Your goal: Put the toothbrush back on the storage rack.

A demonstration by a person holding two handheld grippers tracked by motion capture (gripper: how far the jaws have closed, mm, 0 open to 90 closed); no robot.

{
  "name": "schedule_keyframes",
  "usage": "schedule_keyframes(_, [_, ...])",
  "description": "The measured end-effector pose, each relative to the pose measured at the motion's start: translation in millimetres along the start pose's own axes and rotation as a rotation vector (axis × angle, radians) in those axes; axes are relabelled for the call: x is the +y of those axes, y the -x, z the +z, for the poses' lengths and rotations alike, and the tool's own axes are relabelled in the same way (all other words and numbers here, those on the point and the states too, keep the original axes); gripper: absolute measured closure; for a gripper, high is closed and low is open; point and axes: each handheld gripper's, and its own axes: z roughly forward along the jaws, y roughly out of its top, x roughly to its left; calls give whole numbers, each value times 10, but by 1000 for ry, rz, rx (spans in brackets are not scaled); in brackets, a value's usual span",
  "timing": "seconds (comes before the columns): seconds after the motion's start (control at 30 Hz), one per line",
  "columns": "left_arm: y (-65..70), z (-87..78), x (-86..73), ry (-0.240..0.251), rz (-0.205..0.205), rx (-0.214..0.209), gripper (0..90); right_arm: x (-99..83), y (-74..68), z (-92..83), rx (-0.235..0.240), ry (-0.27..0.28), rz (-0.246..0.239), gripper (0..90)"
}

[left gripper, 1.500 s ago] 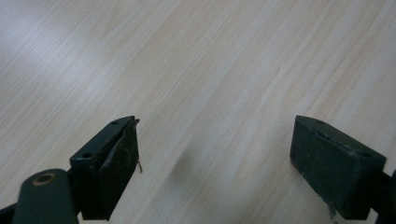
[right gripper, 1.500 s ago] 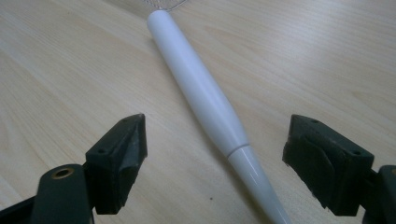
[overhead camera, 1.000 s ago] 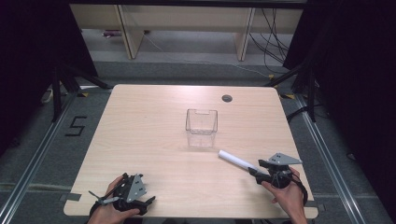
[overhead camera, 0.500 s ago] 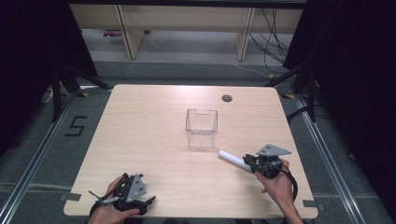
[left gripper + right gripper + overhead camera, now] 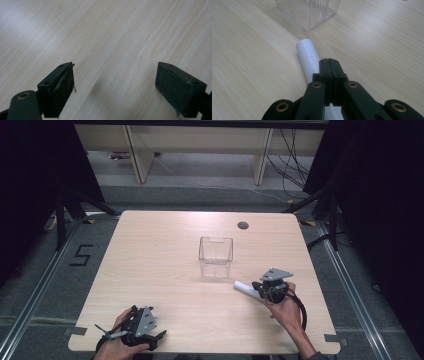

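Right gripper view: the two black jaws of the right gripper (image 5: 329, 61) are seen pressed together, just closed, directly above the white smooth plastic tube (image 5: 308, 56); whether the tube is pinched cannot be told. The tube is laid on the light wooden table (image 5: 150, 260), just beside the clear ribbed plastic box (image 5: 216, 256). The left gripper (image 5: 115, 87) is held wide apart over bare wood.

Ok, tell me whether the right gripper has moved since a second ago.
Yes. The right gripper has shifted up the table toward the clear box, its jaws closing above the white tube.
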Motion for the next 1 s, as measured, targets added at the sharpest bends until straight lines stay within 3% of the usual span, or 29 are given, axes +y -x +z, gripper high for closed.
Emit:
schedule_keyframes(0.17, [0,-2,1,3,-1,1,150,55,5,127,4,-28,14,900])
schedule_keyframes(0.37, [0,-3,2,1,2,1,150,122,30,226,-4,-43,-34,900])
schedule_keyframes(0.73, [1,-3,0,-3,6,2,150,211,-11,377,-7,-85,-52,900])
schedule_keyframes(1.0, [1,-9,2,3,1,3,150,222,-69,391,26,-108,-87,897])
